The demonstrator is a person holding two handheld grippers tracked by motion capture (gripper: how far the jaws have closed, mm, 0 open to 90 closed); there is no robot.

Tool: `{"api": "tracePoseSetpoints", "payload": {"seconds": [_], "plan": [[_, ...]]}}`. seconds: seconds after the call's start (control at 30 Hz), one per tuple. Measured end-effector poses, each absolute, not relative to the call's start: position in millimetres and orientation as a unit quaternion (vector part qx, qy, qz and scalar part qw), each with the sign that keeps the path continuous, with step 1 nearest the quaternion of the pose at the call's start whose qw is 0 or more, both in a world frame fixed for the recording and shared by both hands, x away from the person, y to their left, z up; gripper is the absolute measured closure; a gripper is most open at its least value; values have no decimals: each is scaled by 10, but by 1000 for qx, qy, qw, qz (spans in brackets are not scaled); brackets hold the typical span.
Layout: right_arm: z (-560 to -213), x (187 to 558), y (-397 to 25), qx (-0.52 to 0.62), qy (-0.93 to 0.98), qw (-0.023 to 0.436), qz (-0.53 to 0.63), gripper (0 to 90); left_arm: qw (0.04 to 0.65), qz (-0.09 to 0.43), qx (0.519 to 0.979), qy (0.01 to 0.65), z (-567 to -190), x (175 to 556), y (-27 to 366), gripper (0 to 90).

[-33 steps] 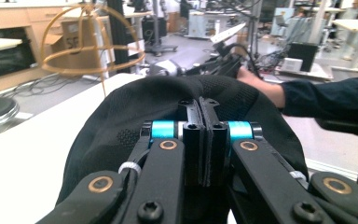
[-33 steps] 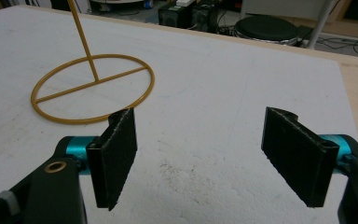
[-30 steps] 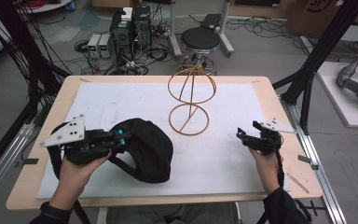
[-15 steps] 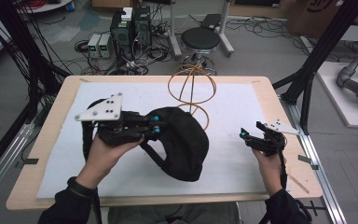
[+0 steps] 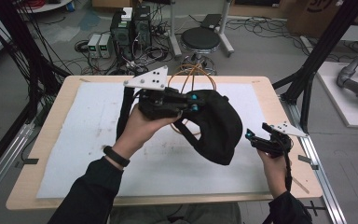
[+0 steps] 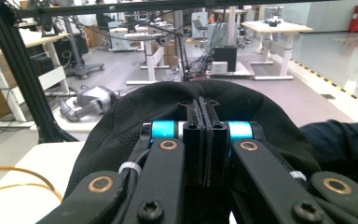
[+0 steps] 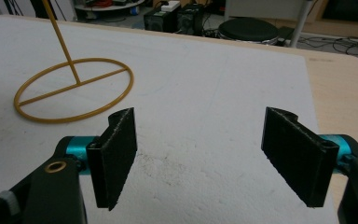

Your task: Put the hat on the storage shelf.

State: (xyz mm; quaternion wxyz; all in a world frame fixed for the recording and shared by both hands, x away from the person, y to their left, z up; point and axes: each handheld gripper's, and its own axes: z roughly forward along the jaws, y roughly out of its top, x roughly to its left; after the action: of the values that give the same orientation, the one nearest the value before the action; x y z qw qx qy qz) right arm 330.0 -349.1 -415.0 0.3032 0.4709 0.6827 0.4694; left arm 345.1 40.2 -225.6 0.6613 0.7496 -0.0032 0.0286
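A black cap [image 5: 220,126] hangs in the air above the middle of the table, pinched at its rim by my left gripper [image 5: 196,103]. In the left gripper view the jaws press together on the cap's fabric [image 6: 205,100]. Behind the cap stands a gold wire hat stand [image 5: 192,71], partly hidden; its ring base [image 7: 74,88] lies on the white mat. My right gripper [image 5: 251,138] stays low near the table's right edge, jaws wide apart with nothing between them [image 7: 200,156].
A white foam mat [image 5: 84,140] covers most of the wooden table [image 5: 42,196]. Beyond the far edge stand a black stool [image 5: 200,38], electronics boxes [image 5: 100,44] and cables. Black frame posts [image 5: 317,56] rise at the right.
My left gripper has lifted the cap off the mat and carried it right and away from me, up toward the wire stand. The right gripper has barely moved.
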Motion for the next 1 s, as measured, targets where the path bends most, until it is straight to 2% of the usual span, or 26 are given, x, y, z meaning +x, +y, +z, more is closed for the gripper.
{"api": "tracePoseSetpoints", "payload": {"seconds": [0.17, 0.53, 1.0], "plan": [[-4152, 3289, -3518, 474, 682, 303, 468, 261, 659, 31, 751, -1, -2172, 3610, 261, 886], [-4150, 3262, -3572, 478, 676, 307, 469, 262, 675, -13, 737, -24, -1988, 3990, -259, 885], [-4159, 3066, -3790, 496, 660, 315, 468, 263, 676, -5, 737, -17, -1788, 4600, -543, 886]]}}
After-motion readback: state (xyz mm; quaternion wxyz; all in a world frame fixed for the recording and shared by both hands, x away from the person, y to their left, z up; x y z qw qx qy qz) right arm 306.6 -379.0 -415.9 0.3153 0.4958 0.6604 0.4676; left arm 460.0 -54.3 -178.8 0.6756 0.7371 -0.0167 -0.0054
